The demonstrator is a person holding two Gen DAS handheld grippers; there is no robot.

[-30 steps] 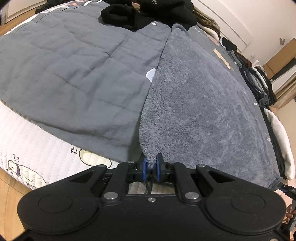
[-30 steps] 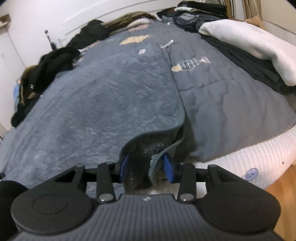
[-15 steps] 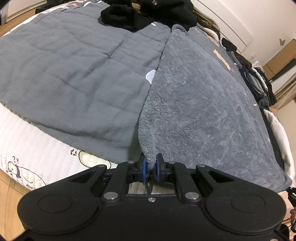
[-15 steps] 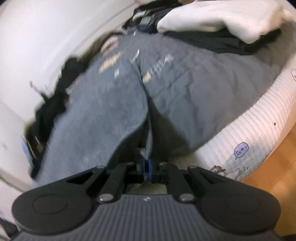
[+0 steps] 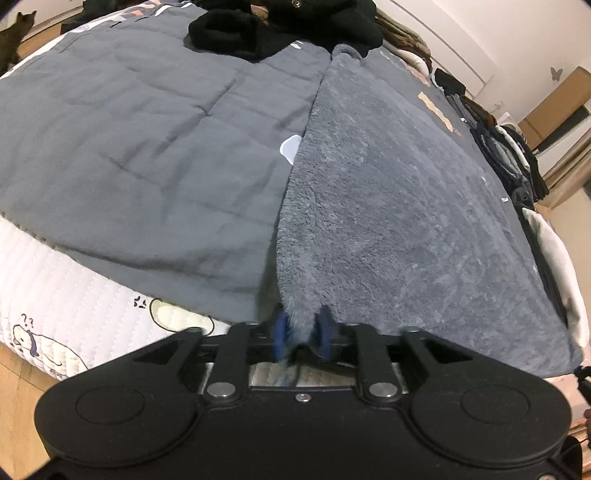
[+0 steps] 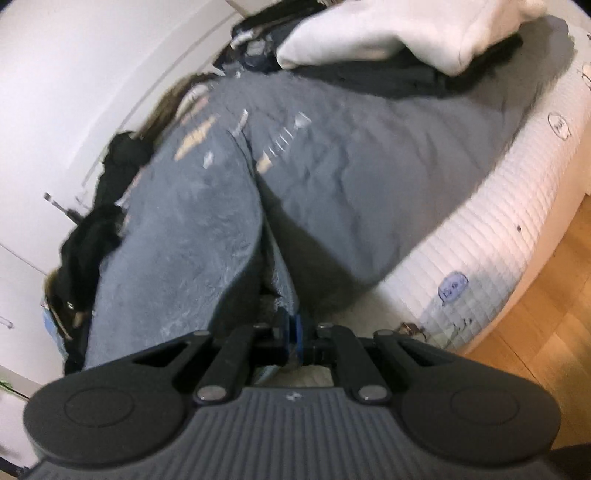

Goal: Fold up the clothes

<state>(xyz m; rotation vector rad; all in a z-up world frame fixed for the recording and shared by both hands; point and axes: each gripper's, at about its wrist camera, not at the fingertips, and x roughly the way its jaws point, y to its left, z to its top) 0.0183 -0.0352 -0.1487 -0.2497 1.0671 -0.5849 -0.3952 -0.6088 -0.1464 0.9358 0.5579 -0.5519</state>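
Observation:
A grey-blue fleece blanket lies spread over the bed, and its near edge hangs toward me. One near corner sits between the blue pads of my left gripper, whose jaws stand a little apart around the bunched fleece. In the right wrist view the same fleece blanket runs away up the bed. My right gripper is shut on its other near corner and holds that corner up off the mattress edge.
A grey quilt covers the white quilted mattress under the blanket. Black clothes are heaped at the far side. Stacked dark garments and a white garment line one edge. Wooden floor borders the bed.
The right gripper closed on the blanket corner and has swung up and tilted with it. The left gripper's pads have parted slightly around the corner they pinched.

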